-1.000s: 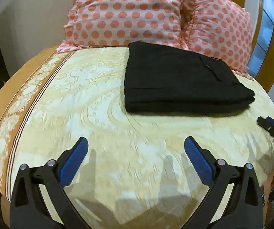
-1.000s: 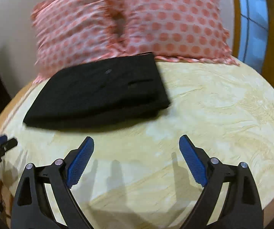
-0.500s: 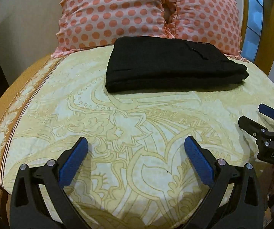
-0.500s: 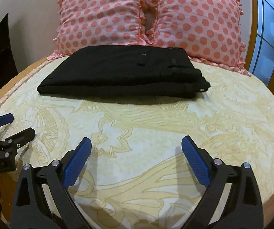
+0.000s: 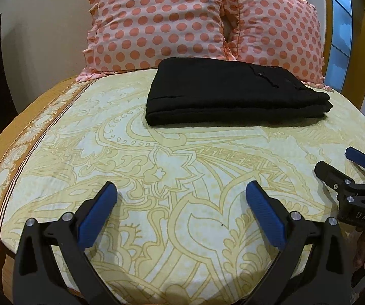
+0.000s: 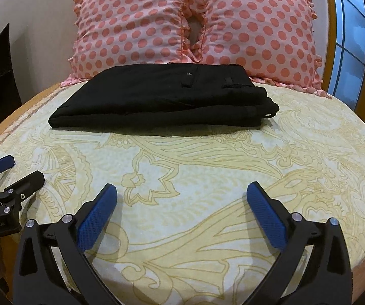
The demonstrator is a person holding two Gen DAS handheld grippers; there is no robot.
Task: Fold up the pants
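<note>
Now both tongs are backing off, views steadying.
Left tongs (image 5: 181,199) and right tongs (image 6: 182,199) gaping wide, holding nothing; pants (image 6: 167,99) lying folded by the bed's (image 6: 208,178) pillow edge, likely done.

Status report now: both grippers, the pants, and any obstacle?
Left gripper open, empty, over bedsheet. Right gripper open, empty. Black pants folded, lying before polka-dot pillows. Nothing between grippers and pants.
</note>
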